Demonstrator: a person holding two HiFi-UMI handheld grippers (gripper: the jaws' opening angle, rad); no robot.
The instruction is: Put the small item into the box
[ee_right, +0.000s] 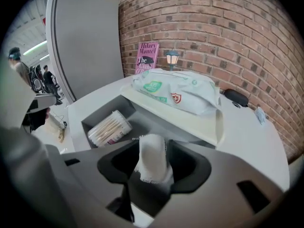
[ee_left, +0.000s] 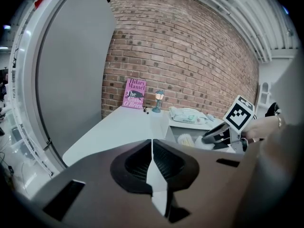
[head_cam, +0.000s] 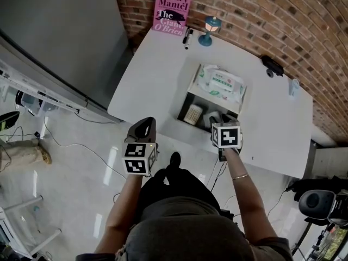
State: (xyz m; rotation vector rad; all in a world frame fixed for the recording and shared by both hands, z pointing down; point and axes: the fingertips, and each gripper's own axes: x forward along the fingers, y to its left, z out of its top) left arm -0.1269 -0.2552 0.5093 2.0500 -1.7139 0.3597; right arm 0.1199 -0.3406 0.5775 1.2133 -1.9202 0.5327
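A small white gauze roll [ee_right: 152,158] stands upright between the fingers of my right gripper [ee_right: 152,170]. A thin dark gap shows on the roll's left side, so the pads do not seem to press on it. This gripper [head_cam: 224,123] hangs over the open front compartment of the white box [head_cam: 187,99], near the table's front edge. A tub of cotton swabs [ee_right: 110,128] lies in that compartment. A pack of wet wipes [ee_right: 175,90] rests on the box's top. My left gripper [ee_left: 152,170] is shut and empty, held off the table's front edge [head_cam: 144,125].
At the back of the white table [head_cam: 157,75], a pink book [head_cam: 172,12] leans on the brick wall. Beside it are two pens [head_cam: 187,37] and a small blue lamp [head_cam: 209,29]. A black object [head_cam: 272,65] lies at the right. A grey panel [head_cam: 60,31] stands left.
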